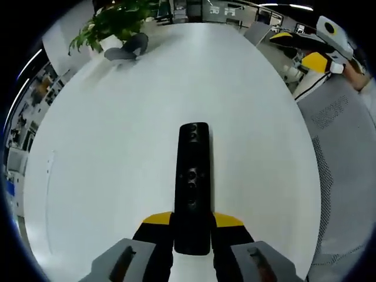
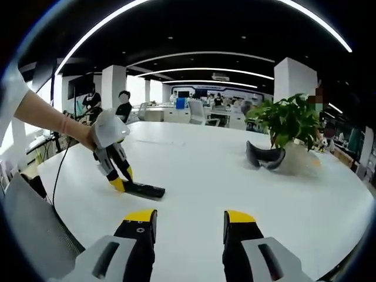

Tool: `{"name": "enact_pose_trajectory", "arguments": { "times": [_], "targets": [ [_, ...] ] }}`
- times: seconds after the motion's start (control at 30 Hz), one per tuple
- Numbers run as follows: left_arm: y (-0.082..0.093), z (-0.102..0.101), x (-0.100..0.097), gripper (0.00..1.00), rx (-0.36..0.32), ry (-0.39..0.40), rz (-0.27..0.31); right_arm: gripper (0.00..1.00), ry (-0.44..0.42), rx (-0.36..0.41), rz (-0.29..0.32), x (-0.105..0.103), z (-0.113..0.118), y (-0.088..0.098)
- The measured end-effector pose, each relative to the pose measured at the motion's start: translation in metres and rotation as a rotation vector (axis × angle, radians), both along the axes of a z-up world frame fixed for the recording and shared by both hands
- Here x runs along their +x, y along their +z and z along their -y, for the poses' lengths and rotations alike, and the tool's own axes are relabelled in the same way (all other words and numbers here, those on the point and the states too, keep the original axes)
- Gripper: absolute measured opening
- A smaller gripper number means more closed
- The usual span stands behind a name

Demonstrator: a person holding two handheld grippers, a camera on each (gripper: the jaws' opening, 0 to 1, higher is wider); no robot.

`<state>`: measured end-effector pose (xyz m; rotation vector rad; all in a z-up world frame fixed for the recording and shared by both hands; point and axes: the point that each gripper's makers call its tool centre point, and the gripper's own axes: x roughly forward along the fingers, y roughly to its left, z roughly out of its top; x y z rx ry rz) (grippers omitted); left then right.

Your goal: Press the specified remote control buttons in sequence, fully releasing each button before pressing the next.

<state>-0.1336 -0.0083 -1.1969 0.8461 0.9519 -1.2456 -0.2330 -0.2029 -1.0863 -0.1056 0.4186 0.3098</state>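
A long black remote control (image 1: 192, 182) lies on the white table (image 1: 117, 135), its buttons facing up. My left gripper (image 1: 192, 221) is shut on the remote's near end, one yellow-tipped jaw on each side. From the right gripper view, the left gripper (image 2: 119, 179) comes in from the left, held by a hand, and pins the remote (image 2: 144, 190) flat on the table (image 2: 205, 170). My right gripper (image 2: 190, 222) hovers open above the table's near edge, with nothing between its jaws. The right gripper (image 1: 314, 50) also appears far off at the upper right of the left gripper view.
A potted green plant (image 2: 291, 120) stands at the far side of the table, with a grey curved headset-like object (image 2: 264, 157) beside it. A grey mesh chair (image 1: 346, 153) sits at the table's edge. People stand in the office background (image 2: 123, 106).
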Motion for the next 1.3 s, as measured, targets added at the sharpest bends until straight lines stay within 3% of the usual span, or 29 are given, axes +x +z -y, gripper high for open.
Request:
{"name": "enact_pose_trajectory", "arguments": {
  "times": [0.7,1.3],
  "targets": [
    [0.001,0.000,-0.023,0.23,-0.007,-0.002,0.002,0.43,0.018,-0.015,-0.016,-0.001,-0.003,-0.003],
    [0.001,0.001,-0.038,0.23,0.025,-0.033,0.005,0.42,0.025,-0.026,-0.024,-0.001,-0.004,-0.005]
  ]
}}
